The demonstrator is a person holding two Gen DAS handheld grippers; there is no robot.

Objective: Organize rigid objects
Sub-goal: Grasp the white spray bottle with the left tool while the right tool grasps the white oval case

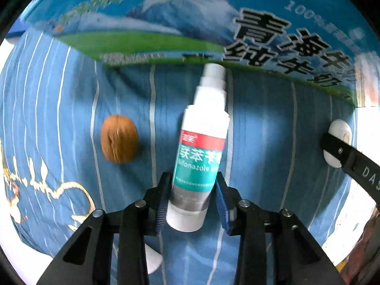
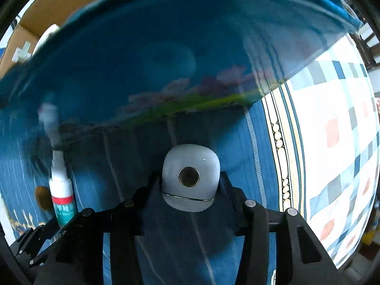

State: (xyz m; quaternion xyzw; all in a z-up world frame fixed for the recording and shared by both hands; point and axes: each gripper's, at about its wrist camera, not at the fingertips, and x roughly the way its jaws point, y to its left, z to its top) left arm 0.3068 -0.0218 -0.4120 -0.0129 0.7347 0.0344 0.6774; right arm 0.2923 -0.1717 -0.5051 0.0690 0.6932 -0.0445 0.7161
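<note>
— Our left tongs (image 1: 192, 204) pinch the white bottle (image 1: 201, 147) near its bottom. Which way does it point?

— Its long side points away from us, cap toward the blue milk box (image 1: 213, 19). Our right tongs (image 2: 190, 190) squeeze the white round gadget (image 2: 190, 180). A walnut (image 1: 119, 139) lies left, on the blue cloth (image 1: 273, 123).

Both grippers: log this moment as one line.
left gripper: shut on spray bottle | right gripper: shut on white device | walnut: on blue cloth | milk carton: ahead
</note>
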